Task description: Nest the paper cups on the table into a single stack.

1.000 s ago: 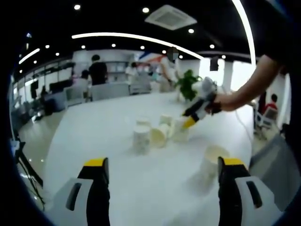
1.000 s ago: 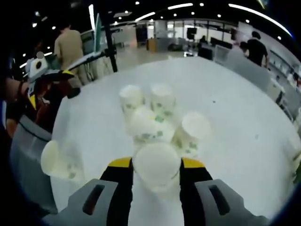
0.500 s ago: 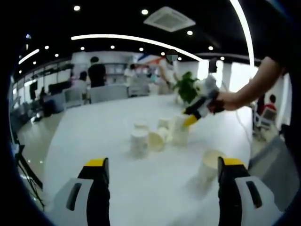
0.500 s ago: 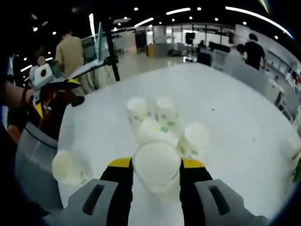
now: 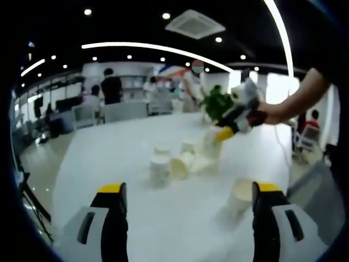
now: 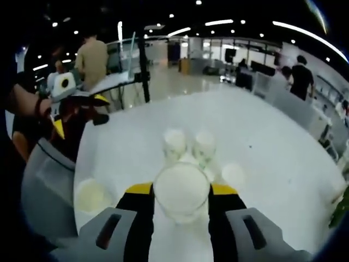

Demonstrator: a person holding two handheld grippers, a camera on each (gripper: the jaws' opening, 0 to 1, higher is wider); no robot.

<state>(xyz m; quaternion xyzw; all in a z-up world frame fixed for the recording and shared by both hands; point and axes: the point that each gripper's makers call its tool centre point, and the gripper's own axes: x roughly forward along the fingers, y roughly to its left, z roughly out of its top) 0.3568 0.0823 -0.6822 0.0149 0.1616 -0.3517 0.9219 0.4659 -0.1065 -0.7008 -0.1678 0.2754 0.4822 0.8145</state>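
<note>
White table [image 5: 98, 158] with bare room near left, right gripper [image 6: 181, 191] clamping a cup [image 6: 181, 191] above the cluster [image 6: 188, 147], left gripper [image 5: 185, 188] wide, lone cup [image 5: 240, 196] by its right jaw.

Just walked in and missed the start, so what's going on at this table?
A person is working with two handheld tools over a white table. The right tool is shut on a paper cup, held above a cluster of cups. The left tool is open and empty, with a lone upright cup near it.
</note>
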